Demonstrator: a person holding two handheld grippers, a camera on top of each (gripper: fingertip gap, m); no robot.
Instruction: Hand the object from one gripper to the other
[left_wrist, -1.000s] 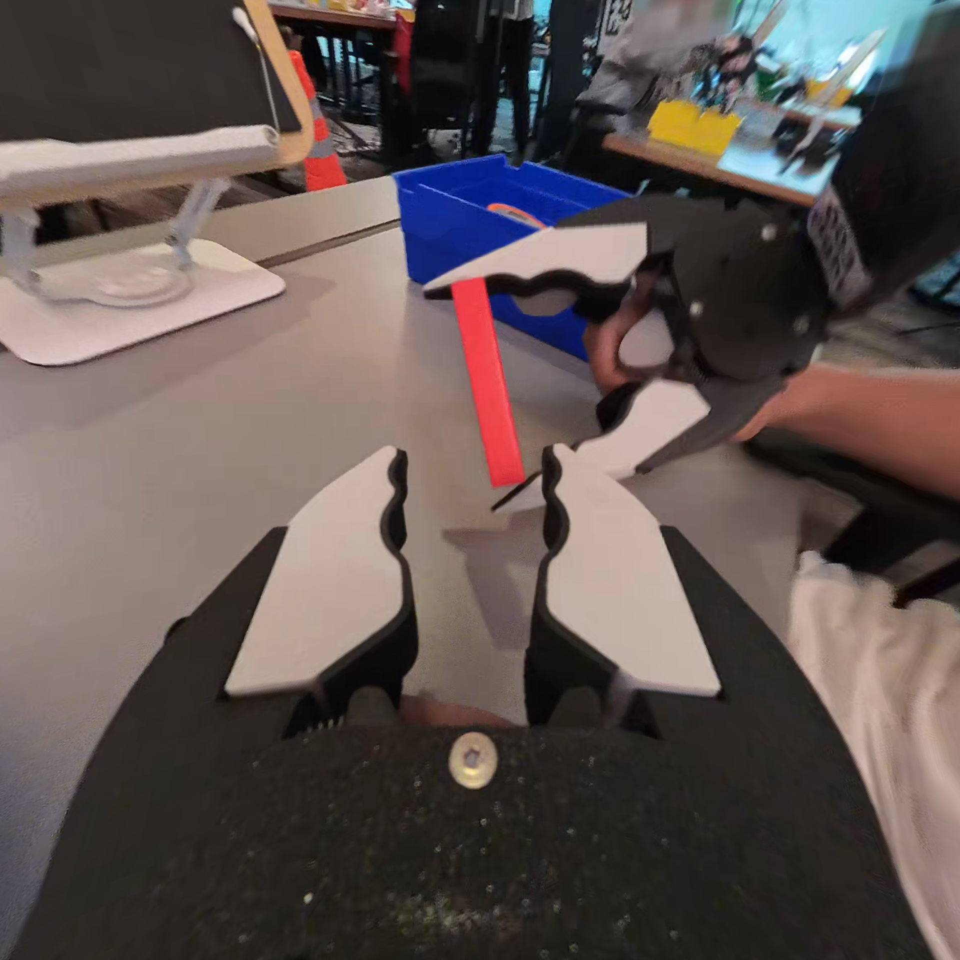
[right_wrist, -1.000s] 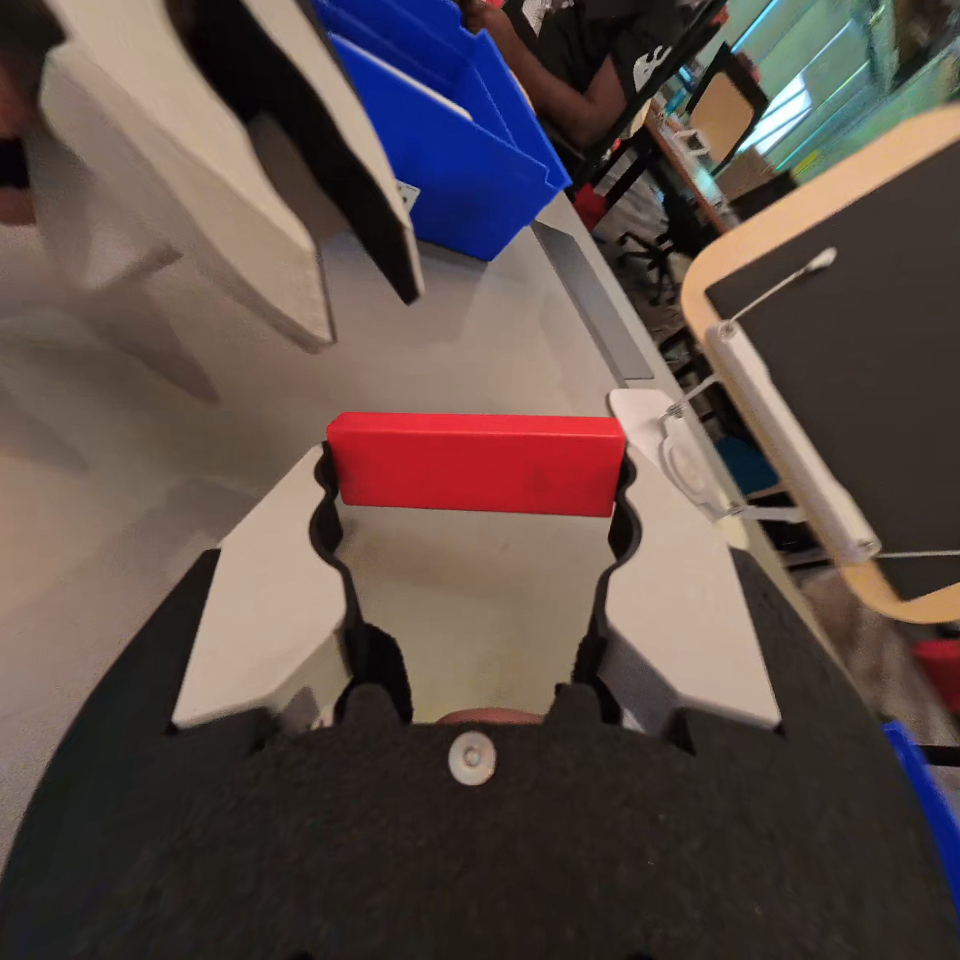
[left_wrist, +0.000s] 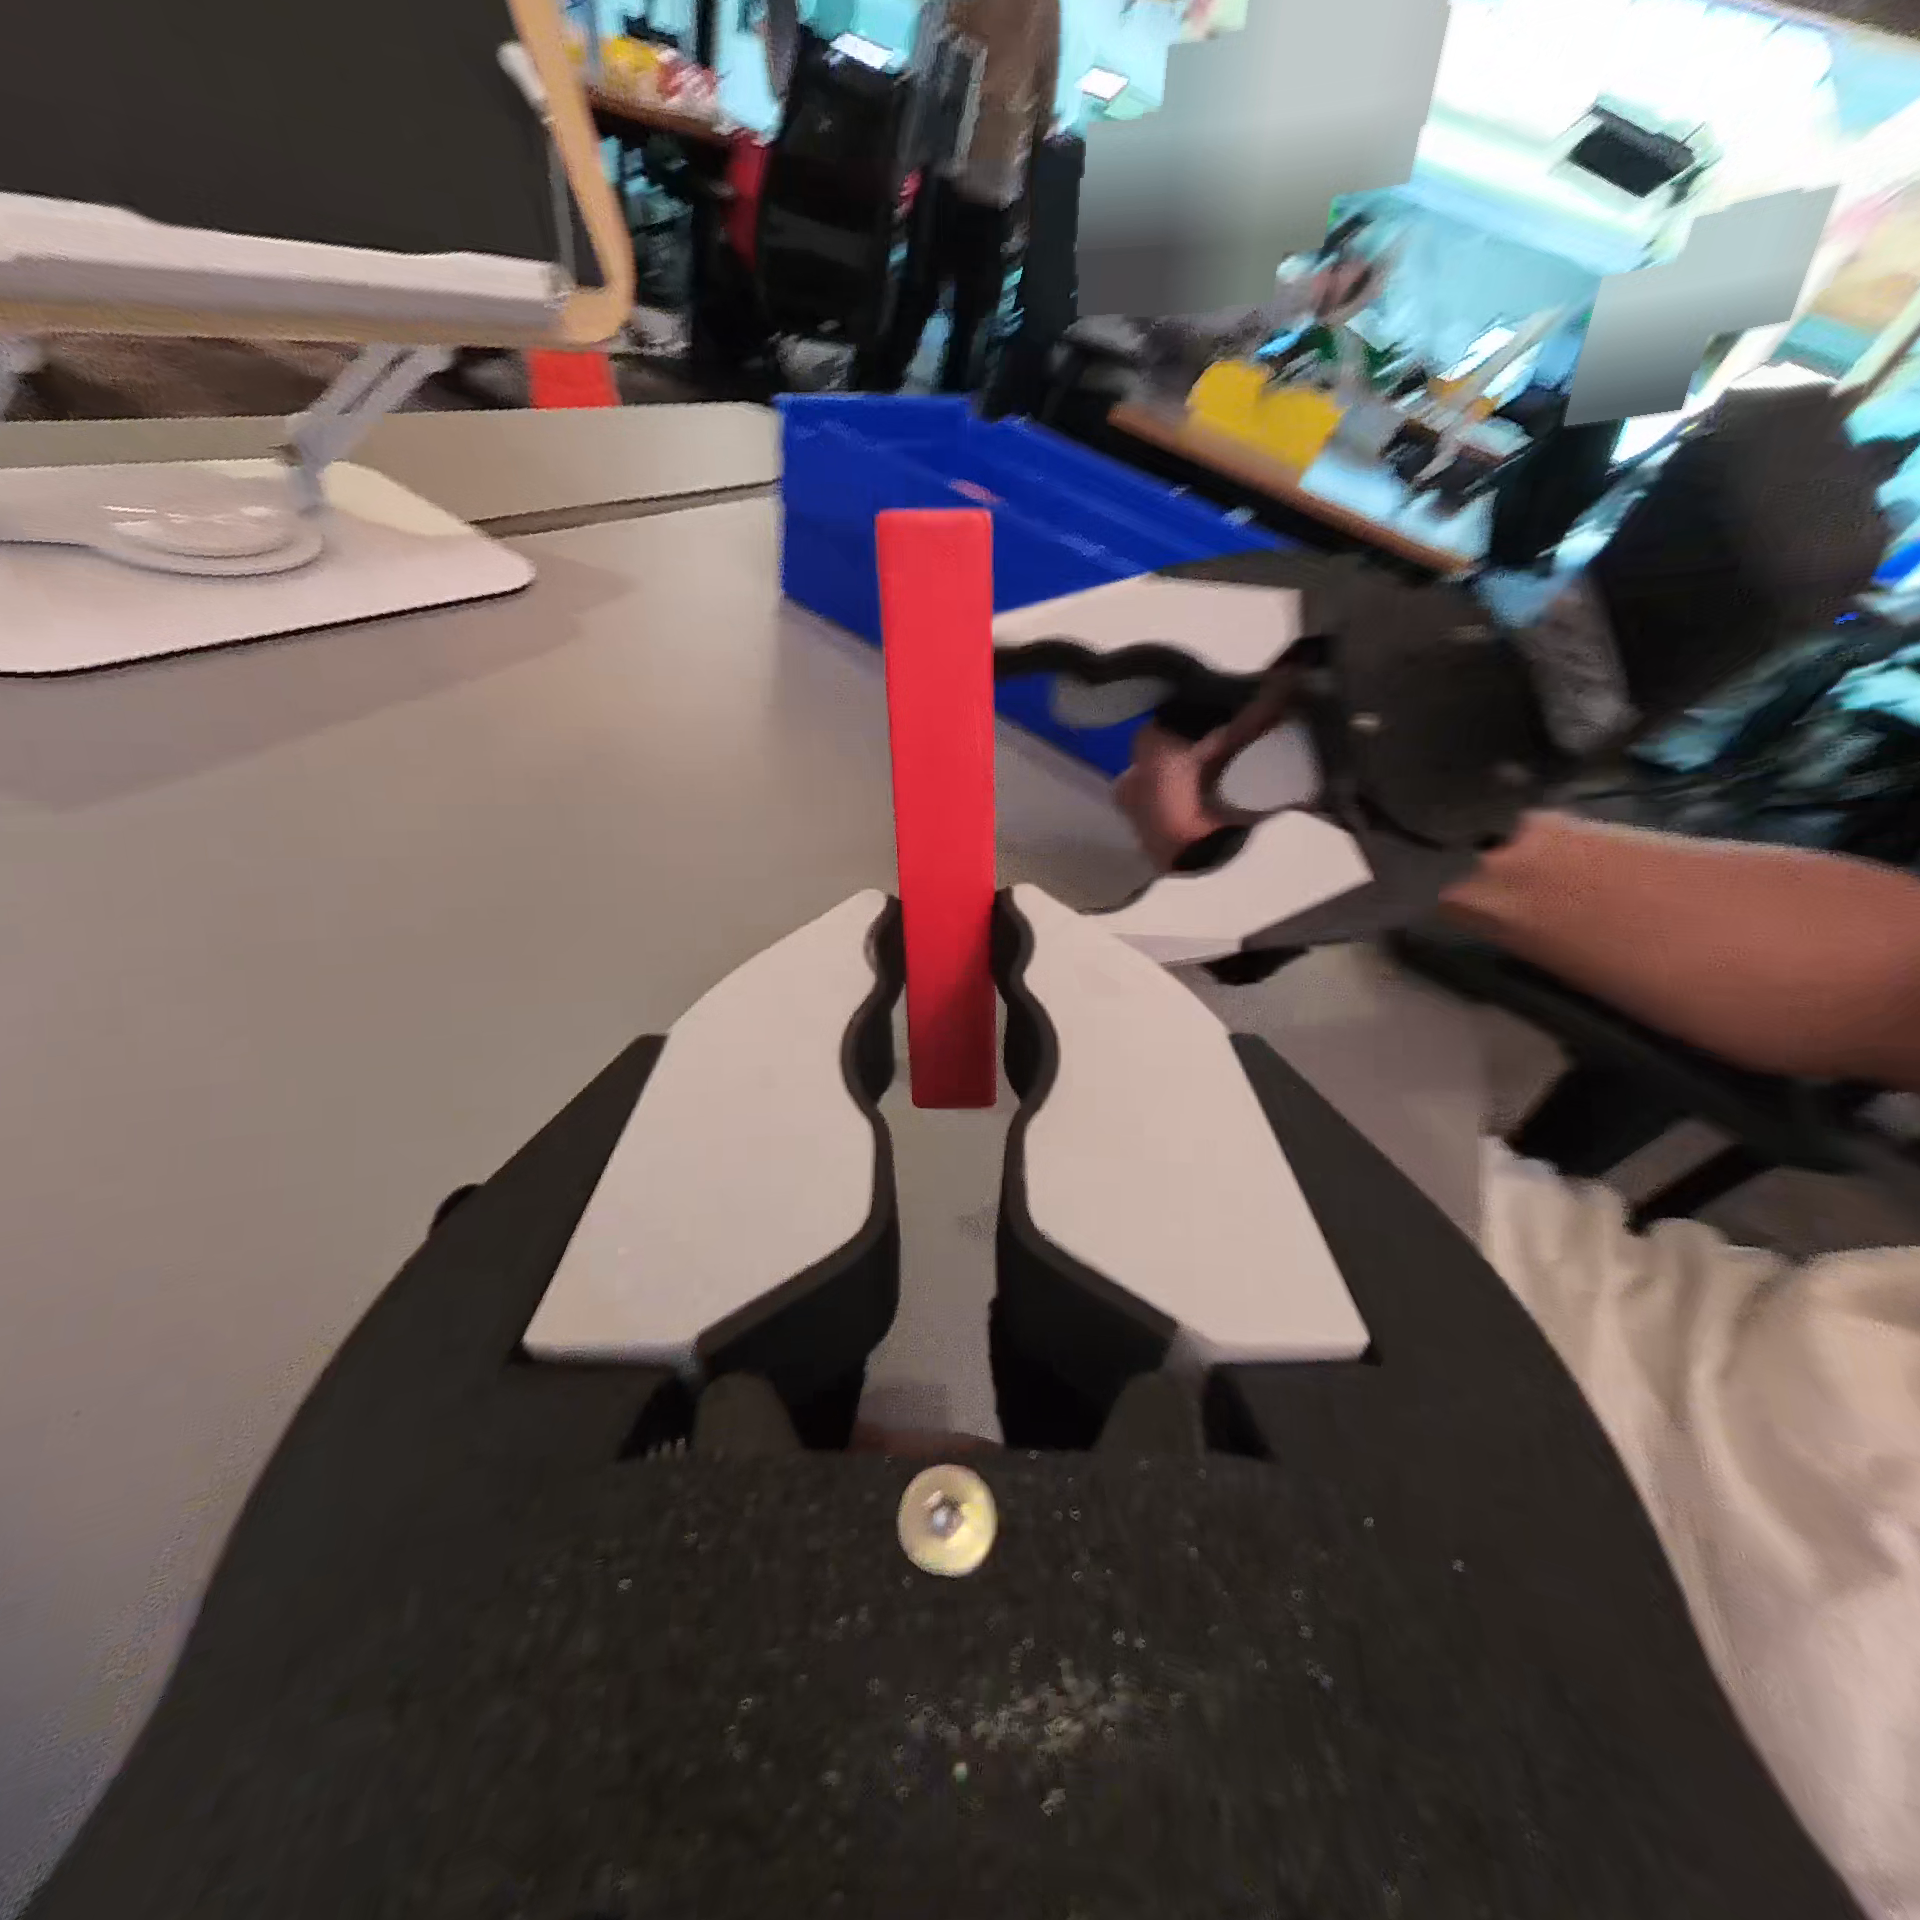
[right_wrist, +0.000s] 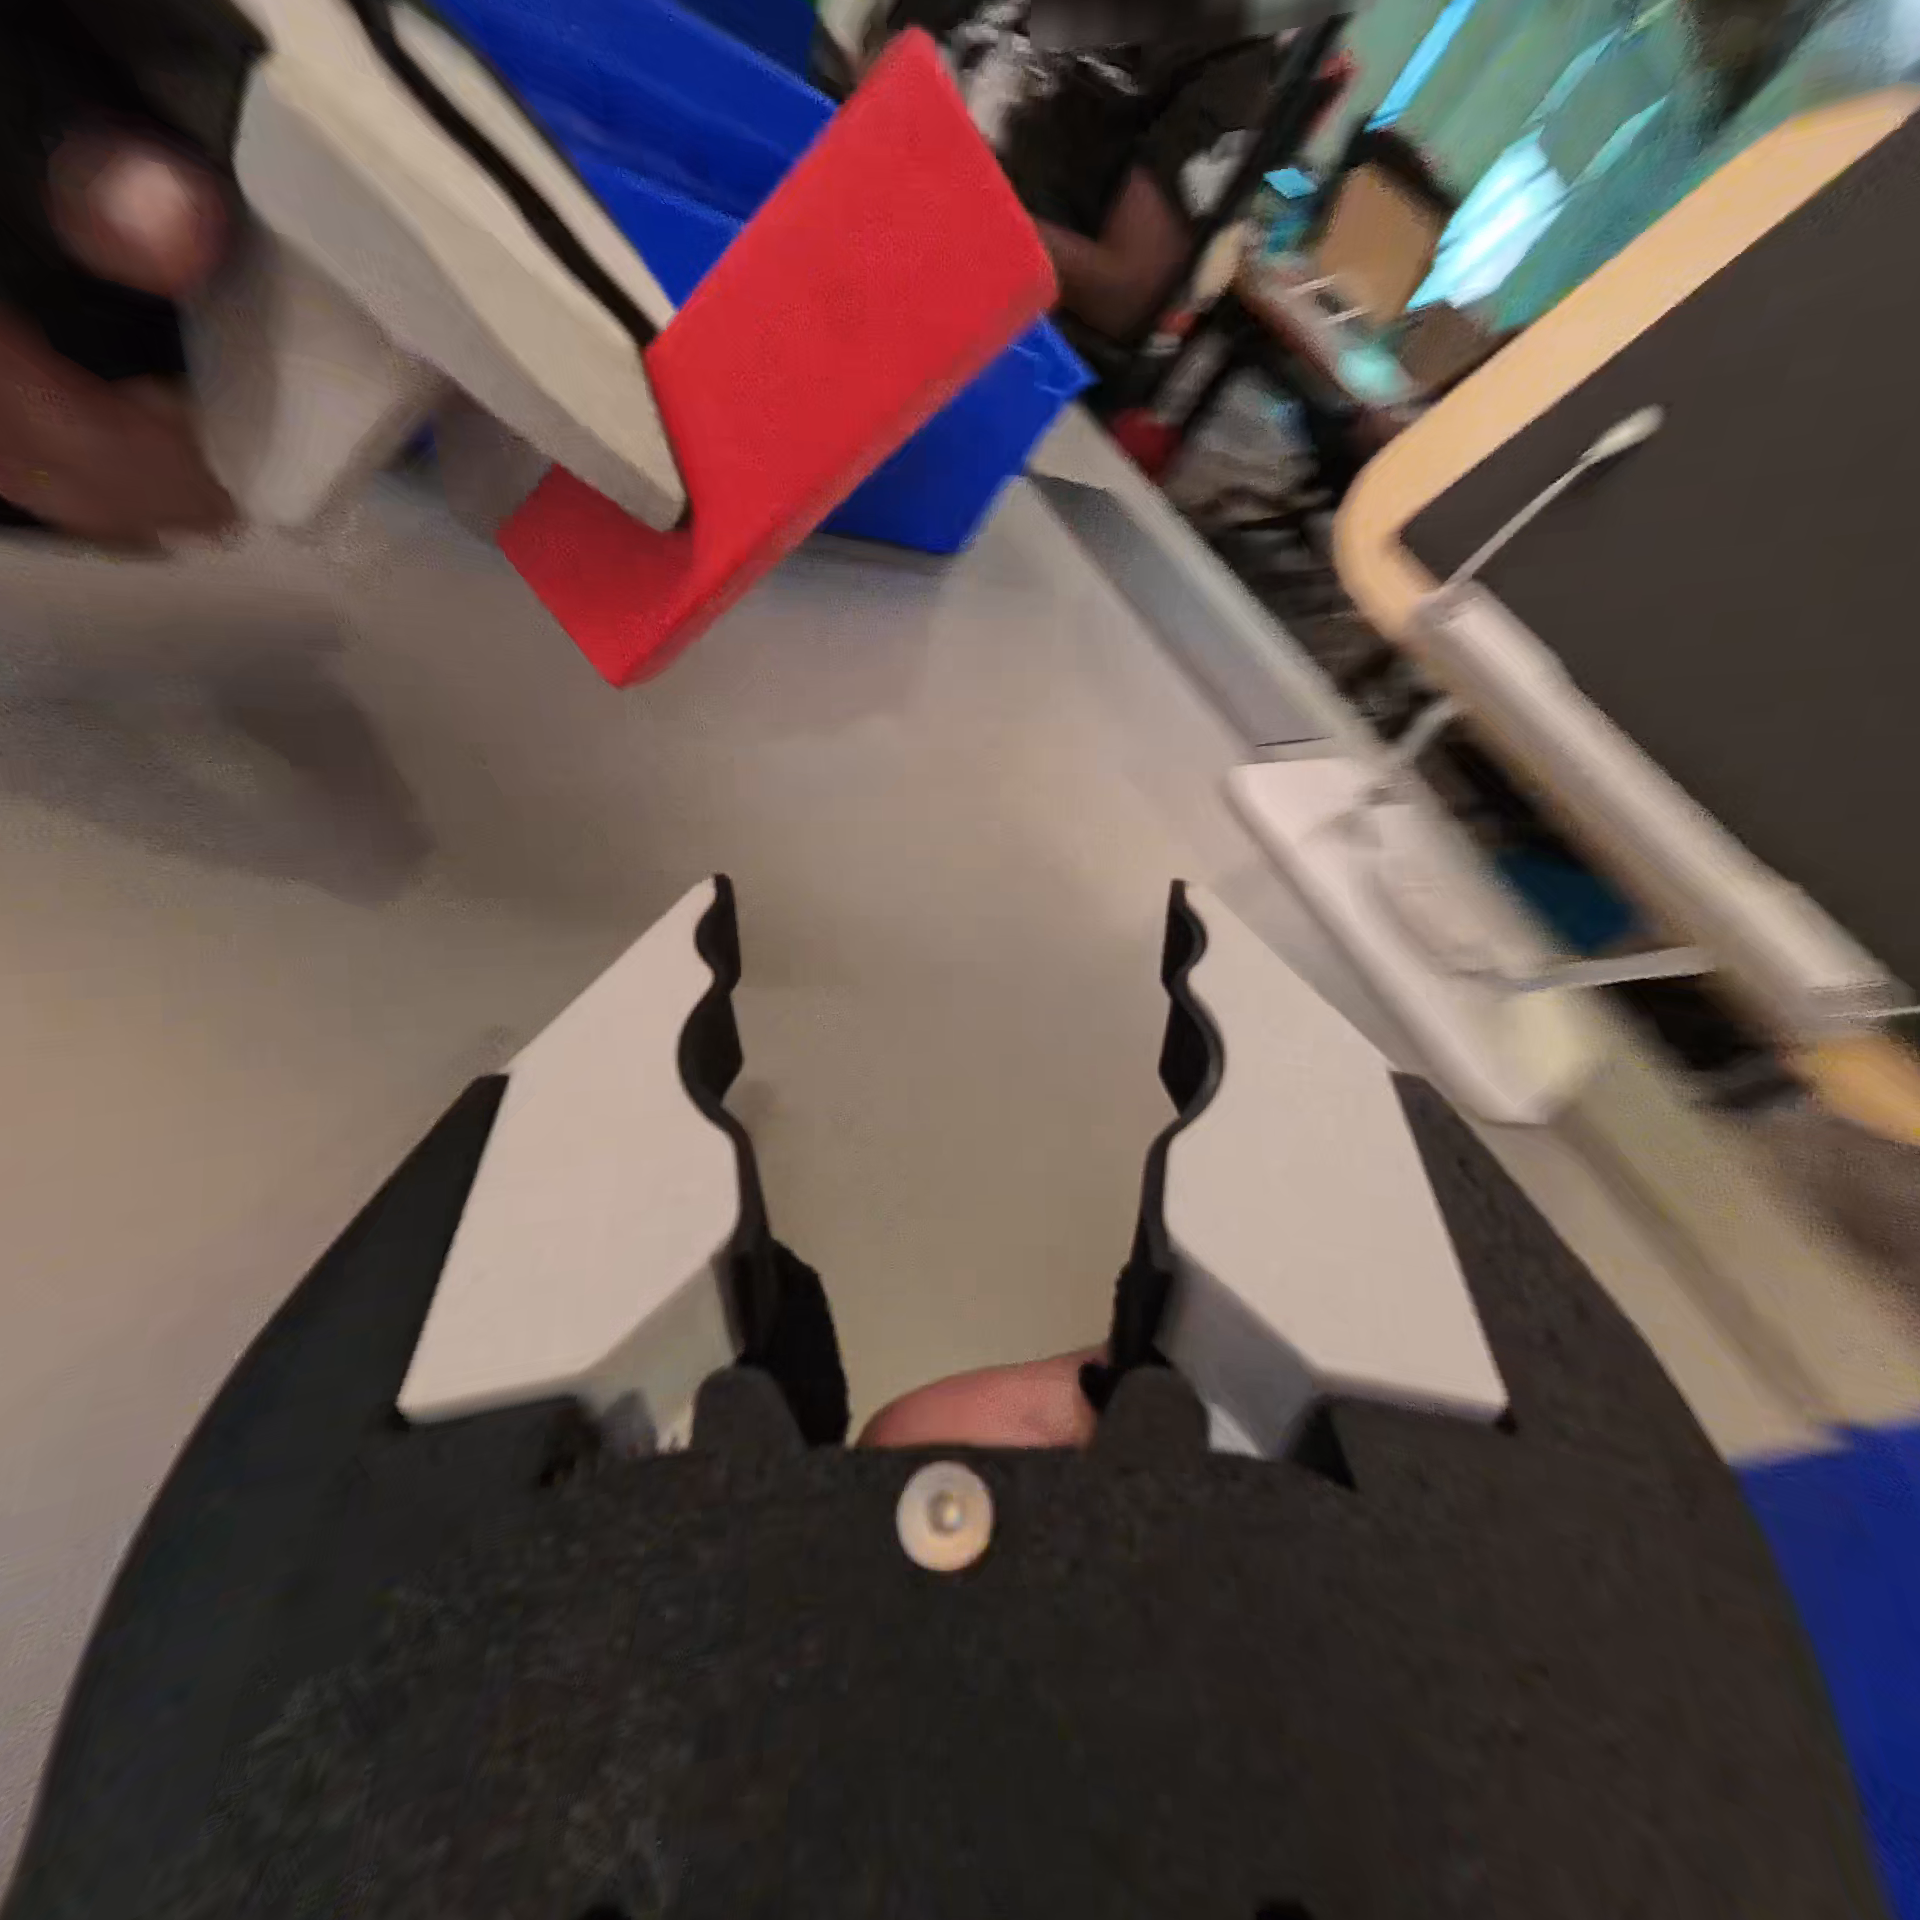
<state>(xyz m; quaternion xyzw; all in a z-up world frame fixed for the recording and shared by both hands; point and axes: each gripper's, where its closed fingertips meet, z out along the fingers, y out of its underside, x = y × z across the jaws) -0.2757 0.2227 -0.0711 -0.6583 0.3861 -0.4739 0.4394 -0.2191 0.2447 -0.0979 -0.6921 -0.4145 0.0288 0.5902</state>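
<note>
One white stand (left_wrist: 239, 561) sits at the far left of the grey tabletop (left_wrist: 312, 935) in the left wrist view, carrying one dark board with a tan rim (left_wrist: 582, 187). One blue bin (left_wrist: 1039, 530) stands near the far edge, right of the stand. There is one red block (left_wrist: 940, 810), and two grippers.

The red block is a flat, long slab. In the left wrist view it stands on end, its long axis running up and away from the camera, narrow edge facing the lens, above the middle of the tabletop and clear of it. The left gripper (left_wrist: 943, 925) is clamped on the block's lower end, its two white fingers nearly closed with only the slab's thickness between them. To the right, the right gripper (left_wrist: 1049, 769) is parted and apart from the block, held by a person's hand (left_wrist: 1184, 790).

In the right wrist view the left gripper (right_wrist: 665, 416) comes in from the upper left, pinching the block (right_wrist: 831, 343), whose broad face shows tilted toward the upper right before the bin (right_wrist: 935, 468). The right gripper (right_wrist: 951, 904) is spread wide with nothing between its fingers, over bare tabletop (right_wrist: 935, 748).
</note>
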